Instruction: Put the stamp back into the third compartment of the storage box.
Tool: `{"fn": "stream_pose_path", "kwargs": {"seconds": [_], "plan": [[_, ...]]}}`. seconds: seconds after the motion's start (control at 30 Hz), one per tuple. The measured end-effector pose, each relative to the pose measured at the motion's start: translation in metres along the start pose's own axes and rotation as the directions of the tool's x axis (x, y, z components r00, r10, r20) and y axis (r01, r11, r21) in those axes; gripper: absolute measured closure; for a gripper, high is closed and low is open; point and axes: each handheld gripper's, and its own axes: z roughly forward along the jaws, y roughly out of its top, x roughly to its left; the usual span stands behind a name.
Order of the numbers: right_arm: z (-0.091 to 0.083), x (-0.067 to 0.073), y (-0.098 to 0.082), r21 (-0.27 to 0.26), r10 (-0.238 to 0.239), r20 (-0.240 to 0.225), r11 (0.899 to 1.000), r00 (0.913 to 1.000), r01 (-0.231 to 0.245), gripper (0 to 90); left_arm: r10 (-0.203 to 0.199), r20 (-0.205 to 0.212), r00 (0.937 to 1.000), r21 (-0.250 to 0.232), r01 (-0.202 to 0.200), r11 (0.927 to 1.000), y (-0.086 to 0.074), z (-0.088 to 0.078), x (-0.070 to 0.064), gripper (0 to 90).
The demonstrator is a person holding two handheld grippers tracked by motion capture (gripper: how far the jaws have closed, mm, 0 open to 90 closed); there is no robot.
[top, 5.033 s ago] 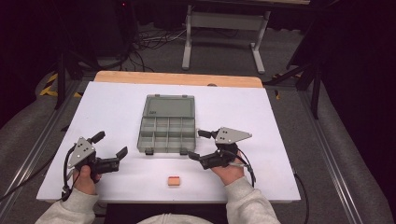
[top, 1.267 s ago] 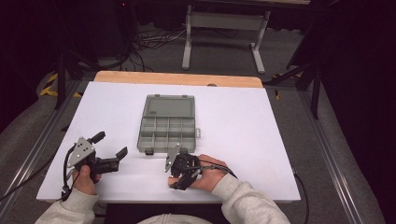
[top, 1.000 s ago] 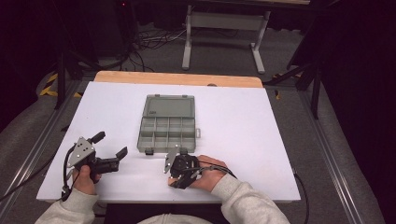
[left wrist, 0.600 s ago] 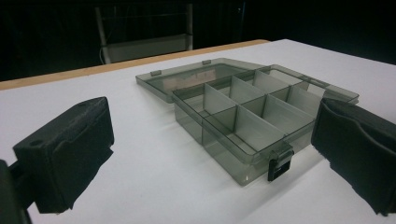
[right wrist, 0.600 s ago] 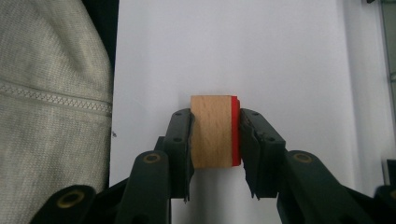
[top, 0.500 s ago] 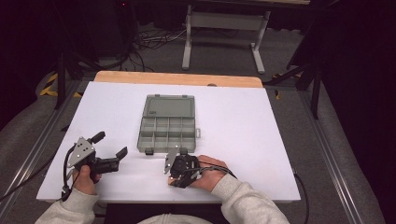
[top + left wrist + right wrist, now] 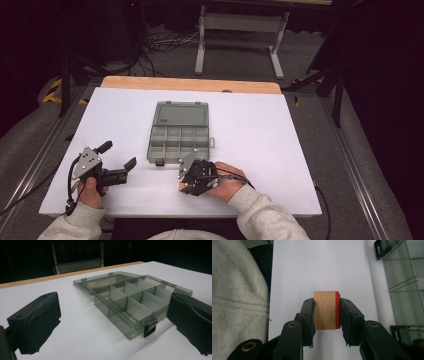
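Note:
In the right gripper view my right gripper (image 7: 326,308) is shut on a small wooden block (image 7: 324,310) with a red face on one side; both pads press its sides. From above, that right gripper (image 7: 192,181) points down at the table's front edge, just below the open grey compartment box (image 7: 179,134), and hides the block. My left gripper (image 7: 118,159) rests at the front left with its jaws wide apart and nothing between them. In the left gripper view the box (image 7: 132,302) lies ahead, lid folded back, compartments bare.
The white table (image 7: 260,125) has a wooden strip along its far edge. A grey-sleeved arm (image 7: 237,295) lies left of the block in the right gripper view. A metal stand and cables sit on the dark floor beyond the table.
Five seconds ago the right gripper lay right of the box and the block sat alone near the front edge; now the gripper is over that spot. Nothing visibly differs over the last second.

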Motion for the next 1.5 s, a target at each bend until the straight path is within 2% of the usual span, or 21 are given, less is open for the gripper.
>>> {"fn": "stream_pose_path", "kwargs": {"seconds": [0.3, 0.6, 1.2, 1.23, 1.37, 1.5], "plan": [[-0.011, -0.005, -0.002, -0.066, 0.032, 0.021, 0.997, 0.9993, -0.03, 65.9, 0.0, 0.0, 1.0, -0.001, 0.0, 1.0, 0.0, 0.0, 0.0, 0.2], [-0.024, -0.012, -0.003, -0.151, 0.066, 0.046, 0.987, 0.9968, -0.058, 65.9, -0.001, -0.003, 1.0, -0.001, 0.001, 1.0, 0.0, 0.001, -0.001, 0.2], [-0.043, -0.03, 0.0, -0.217, 0.125, 0.095, 0.971, 0.9875, -0.102, 65.9, 0.003, -0.003, 1.0, 0.001, -0.003, 1.0, 0.0, 0.0, 0.0, 0.2], [-0.047, -0.035, 0.003, -0.226, 0.14, 0.105, 0.967, 0.9845, -0.114, 65.9, 0.003, -0.005, 1.0, 0.001, -0.003, 1.0, 0.0, 0.0, 0.0, 0.2], [-0.051, -0.042, 0.006, -0.246, 0.148, 0.12, 0.963, 0.9817, -0.115, 65.9, 0.0, -0.004, 1.0, 0.0, 0.0, 1.0, 0.0, 0.0, 0.0, 0.2], [-0.051, -0.046, 0.008, -0.246, 0.16, 0.131, 0.961, 0.9784, -0.124, 65.9, 0.0, -0.004, 1.0, -0.001, 0.0, 1.0, 0.0, 0.0, 0.0, 0.2]]}}
